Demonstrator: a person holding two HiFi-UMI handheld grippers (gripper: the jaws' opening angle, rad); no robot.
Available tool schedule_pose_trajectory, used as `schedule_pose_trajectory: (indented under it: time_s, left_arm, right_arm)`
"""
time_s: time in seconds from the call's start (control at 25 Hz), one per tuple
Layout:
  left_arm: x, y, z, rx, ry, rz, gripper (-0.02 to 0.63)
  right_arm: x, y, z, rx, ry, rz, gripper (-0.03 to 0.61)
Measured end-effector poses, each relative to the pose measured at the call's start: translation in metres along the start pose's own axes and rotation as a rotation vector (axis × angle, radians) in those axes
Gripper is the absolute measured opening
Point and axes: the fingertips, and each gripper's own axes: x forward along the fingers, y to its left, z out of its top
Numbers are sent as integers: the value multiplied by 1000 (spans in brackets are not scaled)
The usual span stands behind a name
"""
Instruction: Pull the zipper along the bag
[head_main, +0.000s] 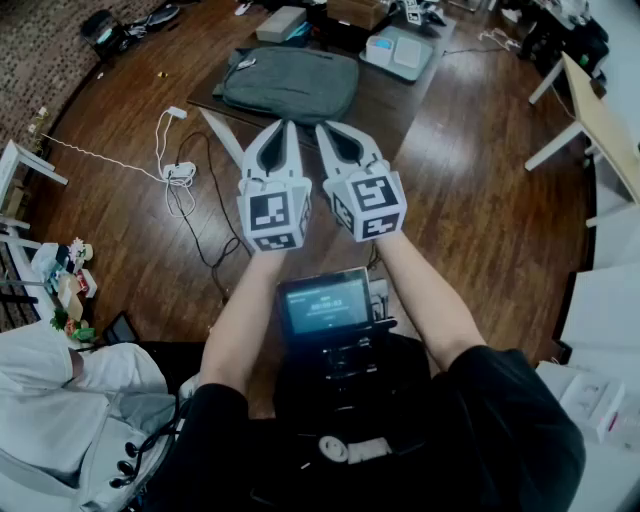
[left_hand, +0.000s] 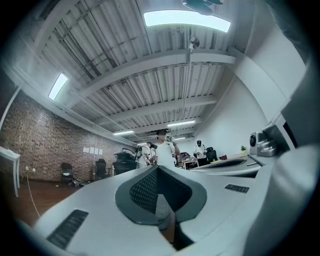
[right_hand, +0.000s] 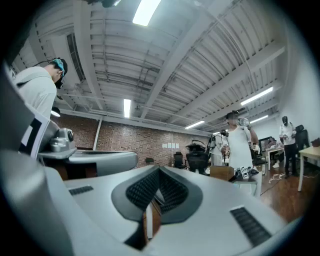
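A grey bag (head_main: 290, 85) lies flat on a low dark table (head_main: 390, 100) at the far middle of the head view. Both grippers hover side by side in the air well short of it, tips pointing toward the bag. My left gripper (head_main: 283, 126) is shut with nothing between its jaws, and my right gripper (head_main: 325, 128) is shut and empty too. In the left gripper view the left gripper (left_hand: 158, 168) aims level across the room; the bag is hidden there. The right gripper (right_hand: 159, 169) points the same way in its own view. The zipper is too small to make out.
White trays (head_main: 398, 50) and a box (head_main: 281, 22) sit at the table's back. White cables and a power strip (head_main: 178, 172) lie on the wood floor at left. A pale desk (head_main: 600, 120) stands right. Several people (right_hand: 239, 142) stand across the room.
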Motion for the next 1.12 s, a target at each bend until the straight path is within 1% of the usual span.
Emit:
schedule_pose_trajectory:
  time_s: [0.24,0.56,0.76,0.96,1.12]
  left_arm:
    - [-10,8,6,-3,-12,-14,0]
    - [-4,2,2,-14,-11,-31,0]
    - [-14,22,5,-18,-25,-51,0]
    - [-1,22,-1,-15,-20,-52,0]
    - [19,33,-6,-5,-13,-48,1]
  right_arm:
    - [-1,13,3,-11,2,-16,14]
    - [-7,4,-2,-16,8,-41,14]
    - [4,25,2,-20,1,-60,14]
    - [16,13,1,-25,-11,-60,14]
    - [36,2,-2,-12,-9,-56,14]
